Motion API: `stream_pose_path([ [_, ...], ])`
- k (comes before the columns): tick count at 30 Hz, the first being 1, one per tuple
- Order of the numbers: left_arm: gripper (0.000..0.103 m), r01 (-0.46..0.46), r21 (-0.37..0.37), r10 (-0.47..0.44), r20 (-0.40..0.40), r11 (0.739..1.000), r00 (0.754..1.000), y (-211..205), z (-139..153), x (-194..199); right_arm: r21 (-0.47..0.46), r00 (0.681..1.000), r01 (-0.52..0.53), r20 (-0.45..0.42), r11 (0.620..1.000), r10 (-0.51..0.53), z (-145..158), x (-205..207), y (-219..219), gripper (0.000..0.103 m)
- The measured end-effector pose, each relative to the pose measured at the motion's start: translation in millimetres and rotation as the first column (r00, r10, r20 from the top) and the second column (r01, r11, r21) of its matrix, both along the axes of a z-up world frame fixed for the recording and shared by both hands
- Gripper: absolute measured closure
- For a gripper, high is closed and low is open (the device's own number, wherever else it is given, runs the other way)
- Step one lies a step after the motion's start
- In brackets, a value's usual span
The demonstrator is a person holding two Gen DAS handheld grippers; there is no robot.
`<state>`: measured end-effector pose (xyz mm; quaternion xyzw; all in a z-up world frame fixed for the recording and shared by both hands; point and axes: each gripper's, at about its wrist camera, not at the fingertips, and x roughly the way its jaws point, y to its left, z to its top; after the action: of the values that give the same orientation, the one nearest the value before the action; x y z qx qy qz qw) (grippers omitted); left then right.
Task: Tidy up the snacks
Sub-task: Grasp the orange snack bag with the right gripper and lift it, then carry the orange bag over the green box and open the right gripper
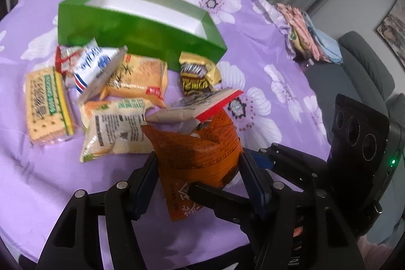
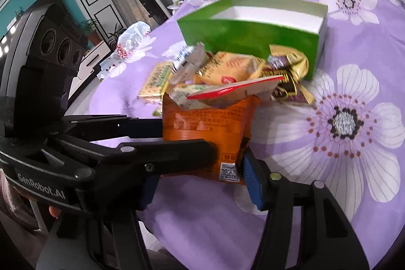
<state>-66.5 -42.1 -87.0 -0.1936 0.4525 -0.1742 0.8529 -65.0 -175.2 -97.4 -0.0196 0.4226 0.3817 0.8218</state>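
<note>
Both hand-held grippers, left (image 1: 200,168) and right (image 2: 200,176), clamp the orange packet (image 1: 202,151) between them. The green box (image 1: 141,32) lies ahead beyond the snack pile (image 1: 121,92), its long side facing them.

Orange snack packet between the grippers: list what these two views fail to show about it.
- Orange snack packet: lower part hidden in the left wrist view by the black jaws crossing it.
- Its contents: covered by the red-edged packet on top.
- Printed text: blurred in both views.
- Green box: floor hidden by its front wall.
</note>
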Motion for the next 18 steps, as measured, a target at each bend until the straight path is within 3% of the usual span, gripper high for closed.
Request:
stream_pose_path([
  [6, 0.039, -0.022, 0.024, 0.021, 0.041, 0.999, 0.999, 8.1, 15.5, 4.7, 0.009, 0.999, -0.029, 0.043, 1.0, 0.029, 14.8, 9.7, 12.2, 0.045],
  [18, 0.039, -0.053, 0.044, 0.049, 0.072, 0.998, 0.996, 24.5, 39.5, 57.9, 0.005, 0.995, -0.05, 0.087, 0.999, 0.05, 36.8, 66.3, 32.3, 0.044],
])
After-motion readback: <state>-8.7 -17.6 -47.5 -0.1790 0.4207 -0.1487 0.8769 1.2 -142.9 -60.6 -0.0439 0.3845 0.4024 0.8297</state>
